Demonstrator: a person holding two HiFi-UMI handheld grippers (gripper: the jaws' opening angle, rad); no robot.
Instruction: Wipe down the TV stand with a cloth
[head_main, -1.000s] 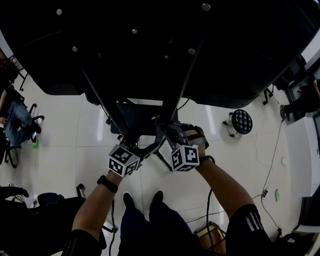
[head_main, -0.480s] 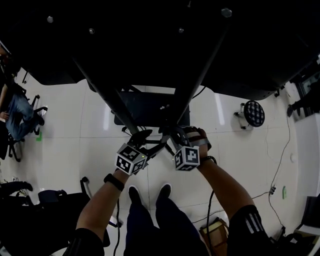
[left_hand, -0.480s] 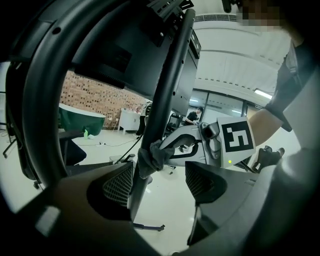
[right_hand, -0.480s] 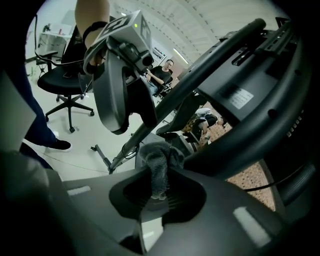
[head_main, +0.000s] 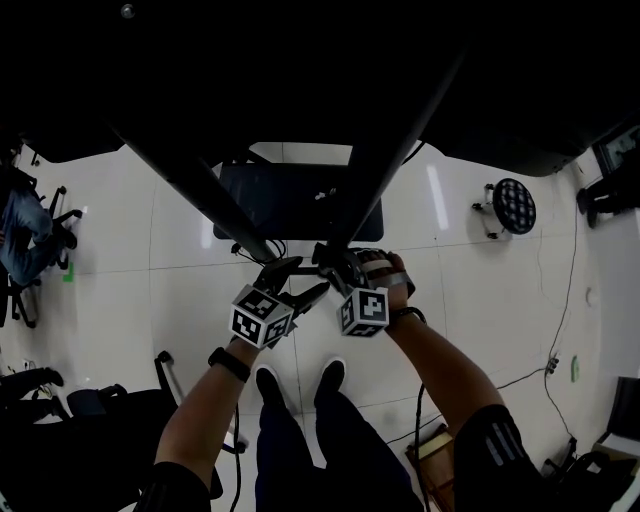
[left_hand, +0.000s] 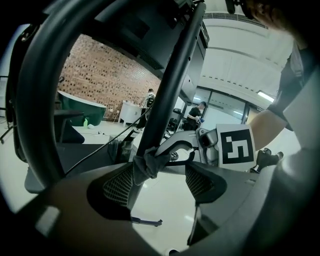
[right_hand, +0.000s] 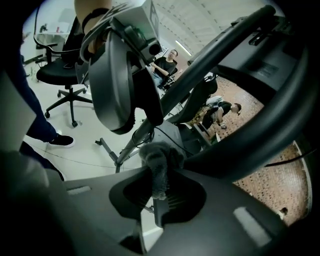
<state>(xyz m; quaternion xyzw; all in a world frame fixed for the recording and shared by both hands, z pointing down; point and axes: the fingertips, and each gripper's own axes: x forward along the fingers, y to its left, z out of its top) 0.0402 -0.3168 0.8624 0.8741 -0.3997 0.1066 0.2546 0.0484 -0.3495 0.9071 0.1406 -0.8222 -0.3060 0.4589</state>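
Right gripper view | right gripper (right_hand: 157, 192) clamped on grey cloth (right_hand: 156, 165), cloth against TV stand (head_main: 395, 150) strut | left gripper (left_hand: 160, 181) jaws apart, strut beside 1 pad | cloth likely soft, light, bunchy: pinch folded edge

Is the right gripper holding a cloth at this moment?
Yes, the right gripper has its fingers shut on a fuzzy grey cloth, which sticks up between them.

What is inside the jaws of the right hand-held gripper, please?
A grey cloth is pinched between the jaws of the right hand-held gripper, its bunched top against the black stand leg. Whether the cloth goes round the leg's far side is hidden by the leg.
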